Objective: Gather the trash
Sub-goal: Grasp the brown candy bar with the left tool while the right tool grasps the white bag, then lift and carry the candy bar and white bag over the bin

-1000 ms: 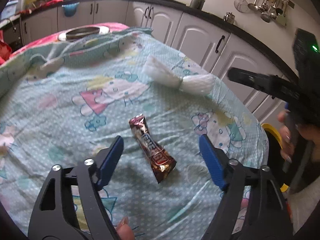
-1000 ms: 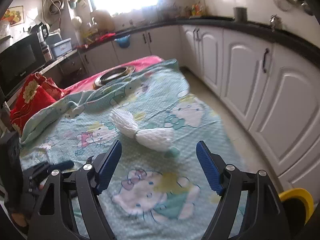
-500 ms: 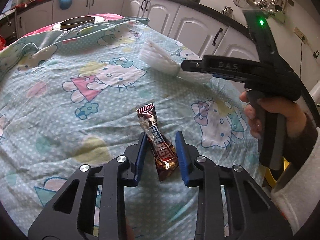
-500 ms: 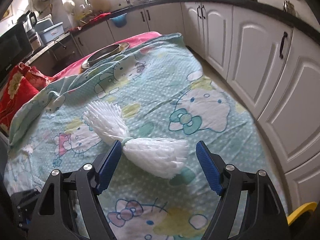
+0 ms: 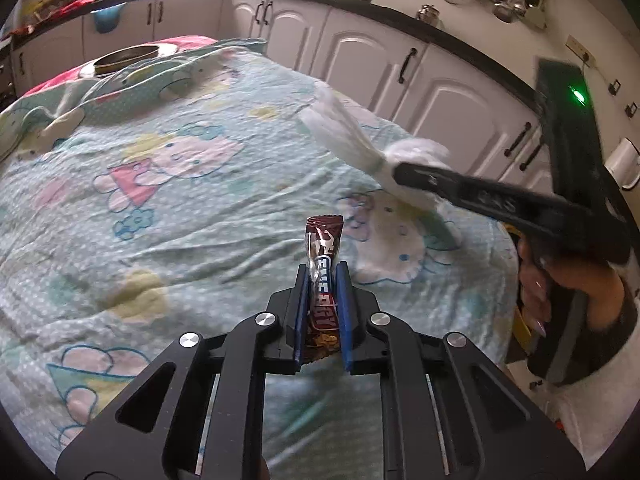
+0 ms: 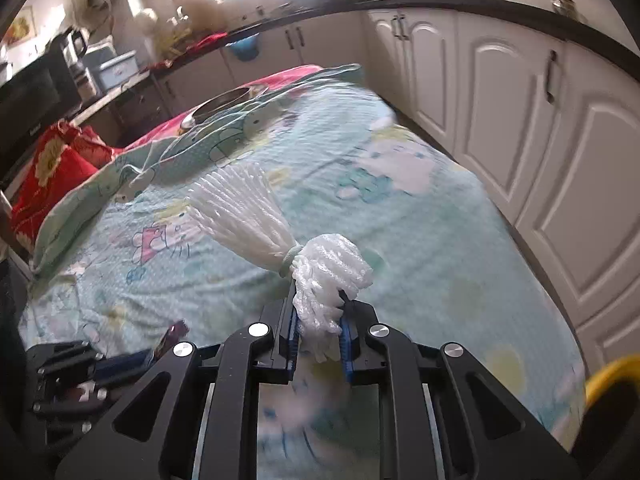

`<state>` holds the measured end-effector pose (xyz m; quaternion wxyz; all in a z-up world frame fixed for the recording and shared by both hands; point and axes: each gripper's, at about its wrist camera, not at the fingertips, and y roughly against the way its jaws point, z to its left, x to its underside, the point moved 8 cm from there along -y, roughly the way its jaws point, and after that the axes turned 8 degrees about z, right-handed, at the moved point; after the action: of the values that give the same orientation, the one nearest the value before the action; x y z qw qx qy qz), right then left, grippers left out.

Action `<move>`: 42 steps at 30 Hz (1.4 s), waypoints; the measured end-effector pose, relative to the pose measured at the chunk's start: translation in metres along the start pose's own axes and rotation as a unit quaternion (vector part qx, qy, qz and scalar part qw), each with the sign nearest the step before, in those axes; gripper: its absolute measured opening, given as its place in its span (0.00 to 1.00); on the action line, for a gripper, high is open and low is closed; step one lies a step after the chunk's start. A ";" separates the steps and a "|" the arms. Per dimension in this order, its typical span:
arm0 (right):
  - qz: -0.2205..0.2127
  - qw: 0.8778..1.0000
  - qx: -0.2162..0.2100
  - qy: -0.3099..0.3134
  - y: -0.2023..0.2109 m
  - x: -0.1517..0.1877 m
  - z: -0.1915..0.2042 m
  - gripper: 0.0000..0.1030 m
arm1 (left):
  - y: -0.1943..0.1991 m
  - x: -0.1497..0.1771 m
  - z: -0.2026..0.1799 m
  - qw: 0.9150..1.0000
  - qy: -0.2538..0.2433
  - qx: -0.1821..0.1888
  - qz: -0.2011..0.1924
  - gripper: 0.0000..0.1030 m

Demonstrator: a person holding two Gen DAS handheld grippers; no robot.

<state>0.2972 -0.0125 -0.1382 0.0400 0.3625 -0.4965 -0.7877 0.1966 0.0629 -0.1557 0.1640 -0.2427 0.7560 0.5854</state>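
The left gripper (image 5: 322,280) is pinched tight on a brown candy wrapper (image 5: 323,258), which is held upright between the blue pads with its top end sticking out past the tips. Over on the other side, the right gripper (image 6: 318,328) is clamped on the bunched end of a white foam net (image 6: 280,236), the kind fruit gets wrapped in, tied at the middle with a pale band, its fanned end poking out over the cartoon bedsheet (image 5: 168,216). So both bits of trash look grabbed, and no other litter can be made out on the sheet. What's probably left is the drop-off: a yellow rim (image 6: 612,376) is glimpsed at the bed's edge in the right view, maybe a bin, though that can't be confirmed. Further out, a metal bowl (image 5: 126,56) is parked at the far end of the bed, a red cushion (image 6: 52,172) off to the side, white kitchen cabinets (image 5: 360,60) behind. Nothing much seems to be in the way.
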 end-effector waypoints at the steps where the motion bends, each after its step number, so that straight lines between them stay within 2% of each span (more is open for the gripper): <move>1: -0.005 1.000 0.001 -0.006 0.007 0.005 -0.004 0.15 | 0.001 -0.001 -0.005 1.000 -0.005 0.002 -0.002 0.08; 16: -0.085 0.989 0.050 -0.107 0.132 0.081 -0.087 0.15 | 0.009 -0.026 -0.098 0.995 -0.086 0.042 -0.034 0.08; 23: -0.110 0.981 0.098 -0.127 0.177 0.113 -0.116 0.15 | 0.008 -0.035 -0.142 0.990 -0.120 0.066 -0.042 0.08; 42: -0.140 0.953 0.165 -0.210 0.232 0.184 -0.174 0.15 | 0.003 -0.039 -0.230 0.975 -0.188 0.101 -0.053 0.08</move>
<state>0.1996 -0.3387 -0.0905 -0.2361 0.2559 -0.5608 -0.7512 0.2358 -0.1518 -0.0721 0.3578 -0.1495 0.7531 0.5315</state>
